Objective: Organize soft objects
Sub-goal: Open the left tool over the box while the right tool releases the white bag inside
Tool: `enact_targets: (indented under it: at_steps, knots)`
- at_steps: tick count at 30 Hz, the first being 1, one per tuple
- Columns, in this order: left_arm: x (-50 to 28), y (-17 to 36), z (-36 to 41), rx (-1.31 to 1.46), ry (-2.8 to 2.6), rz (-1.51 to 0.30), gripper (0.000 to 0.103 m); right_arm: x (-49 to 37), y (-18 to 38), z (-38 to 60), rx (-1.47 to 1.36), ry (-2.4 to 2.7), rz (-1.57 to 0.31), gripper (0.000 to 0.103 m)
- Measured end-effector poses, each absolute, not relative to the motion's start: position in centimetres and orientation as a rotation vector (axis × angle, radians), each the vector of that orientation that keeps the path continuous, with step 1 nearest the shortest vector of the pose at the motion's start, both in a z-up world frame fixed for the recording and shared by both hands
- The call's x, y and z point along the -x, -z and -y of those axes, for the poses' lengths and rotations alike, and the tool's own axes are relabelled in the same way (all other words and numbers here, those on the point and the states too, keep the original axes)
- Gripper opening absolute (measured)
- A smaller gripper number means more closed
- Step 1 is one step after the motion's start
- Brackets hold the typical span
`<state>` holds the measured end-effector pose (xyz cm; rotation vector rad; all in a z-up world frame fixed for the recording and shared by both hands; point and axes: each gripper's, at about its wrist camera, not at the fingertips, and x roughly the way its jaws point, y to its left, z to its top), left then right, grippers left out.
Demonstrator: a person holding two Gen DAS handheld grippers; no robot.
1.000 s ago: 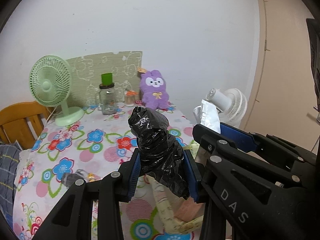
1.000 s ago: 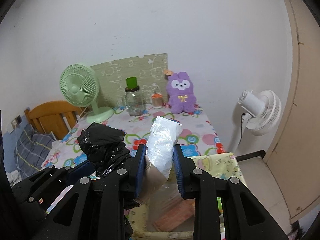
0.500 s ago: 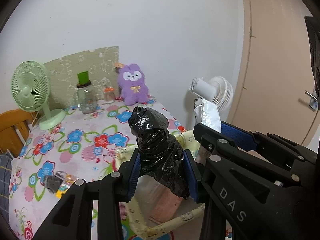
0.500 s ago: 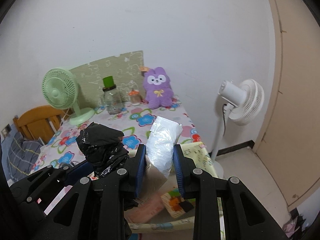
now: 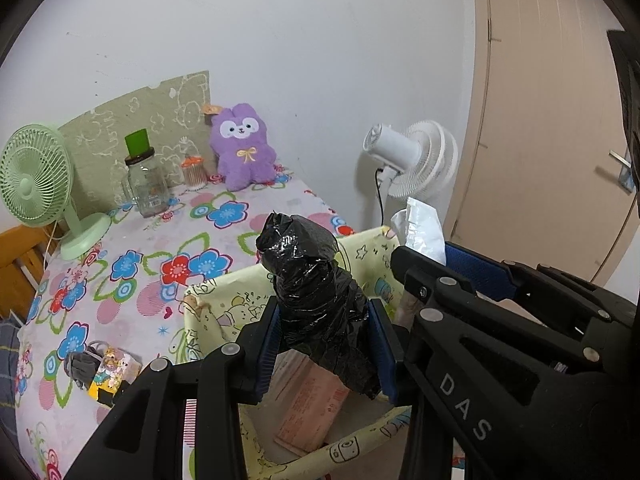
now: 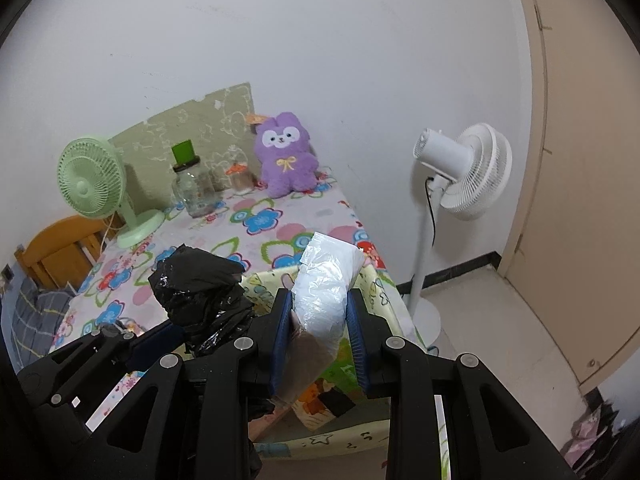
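My left gripper [image 5: 323,340] is shut on a black plastic bundle [image 5: 316,288], held upright over a yellow cartoon-print fabric bin [image 5: 224,304]. The bundle also shows in the right wrist view [image 6: 200,292]. My right gripper [image 6: 319,336] is shut on a white plastic bag roll [image 6: 326,288], held beside the left gripper over the same bin [image 6: 384,296]. The white roll's tip shows in the left wrist view [image 5: 420,228]. A pink flat packet [image 5: 312,404] lies inside the bin.
A floral-cloth table [image 5: 132,264] holds a green desk fan [image 5: 36,184], a glass jar [image 5: 144,184], a purple plush toy [image 5: 244,148] and small items [image 5: 100,368] near its front. A white standing fan [image 6: 460,176] and a door [image 6: 592,160] are to the right.
Both grippers have swung right and tilted down with their loads. The yellow bin has come into fuller view beneath them and the table has shifted left.
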<state>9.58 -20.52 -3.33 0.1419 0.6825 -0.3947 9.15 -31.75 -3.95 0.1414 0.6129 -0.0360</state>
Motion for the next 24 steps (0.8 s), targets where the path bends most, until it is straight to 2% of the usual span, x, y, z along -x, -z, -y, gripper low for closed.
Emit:
enact_targets:
  at_steps: [3, 5, 6, 11, 19, 20, 22, 23, 24]
  knots:
    - [-9.9, 3.9, 20.9, -0.156, 0.404, -0.703, 0.044, -9.6, 4.9, 32.2, -0.157, 0.042, -0.636, 0.031]
    - [-10.1, 4.3, 21.1, -0.162, 0.407, -0.715, 0.048, -9.8, 5.3, 32.4, -0.164, 0.046, -0.645, 0.031]
    - [-10.2, 4.5, 21.1, -0.164, 0.409, -0.72, 0.054, -9.9, 5.5, 32.5, -0.167, 0.047, -0.651, 0.03]
    - [-10.5, 4.9, 21.2, -0.184, 0.399, -0.727, 0.07, -10.5, 6.2, 32.3, -0.17, 0.042, -0.667, 0.03]
    - [-11.4, 5.3, 20.5, -0.193, 0.375, -0.741, 0.077, -11.6, 6.8, 31.7, -0.186, 0.01, -0.682, 0.032]
    - [-11.4, 5.3, 20.4, -0.195, 0.375, -0.743, 0.077, -11.8, 6.9, 31.6, -0.189, -0.004, -0.69, 0.035]
    - [-11.5, 5.3, 20.2, -0.197, 0.374, -0.744, 0.078, -11.9, 7.1, 31.5, -0.191, -0.012, -0.697, 0.056]
    - [-11.5, 5.3, 20.1, -0.195, 0.377, -0.744, 0.078, -11.9, 7.0, 31.4, -0.195, -0.009, -0.691, 0.071]
    - [-11.5, 5.3, 20.2, -0.193, 0.376, -0.742, 0.078, -11.7, 6.9, 31.4, -0.201, -0.004, -0.677, 0.074]
